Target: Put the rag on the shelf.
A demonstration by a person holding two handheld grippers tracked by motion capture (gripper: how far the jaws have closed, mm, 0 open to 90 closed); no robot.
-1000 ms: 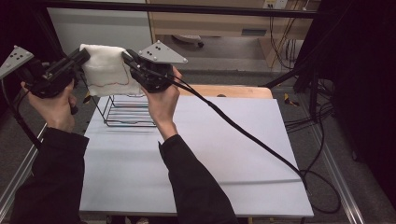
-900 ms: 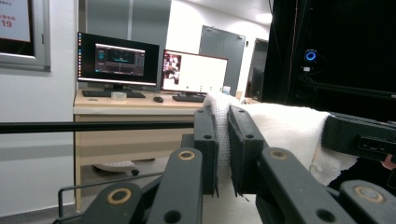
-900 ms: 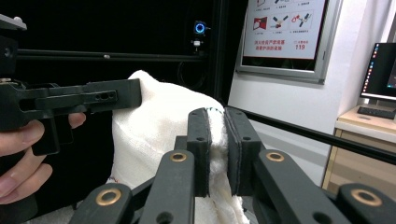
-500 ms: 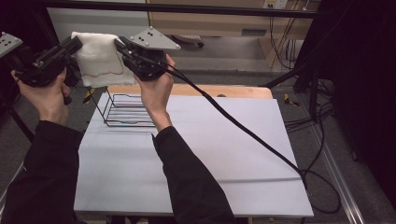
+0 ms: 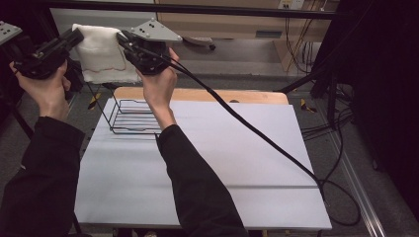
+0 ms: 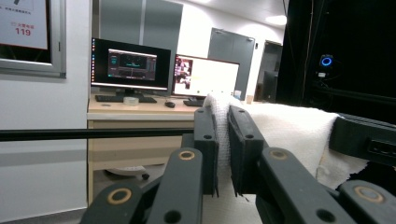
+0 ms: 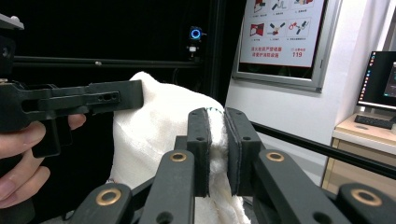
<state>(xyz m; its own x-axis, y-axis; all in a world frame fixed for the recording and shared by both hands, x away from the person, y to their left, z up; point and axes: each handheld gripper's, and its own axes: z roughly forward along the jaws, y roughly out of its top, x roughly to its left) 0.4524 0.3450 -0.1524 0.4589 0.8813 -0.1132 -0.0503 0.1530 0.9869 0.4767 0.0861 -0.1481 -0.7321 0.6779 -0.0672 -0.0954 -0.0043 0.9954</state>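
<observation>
A red-and-white wall poster (image 7: 280,32) carries the number 119, its smaller lettering too blurred to read. The white-topped table (image 5: 207,158) bears a black wire rack (image 5: 131,118) at its far left corner. Above and beyond the rack hangs the white towel (image 5: 101,57), stretched between both tools: the left gripper (image 5: 74,37) is clamped on its left top corner, the right gripper (image 5: 121,38) on its right top corner. Compared with a second ago, both hands have raised the towel higher and farther from the rack.
</observation>
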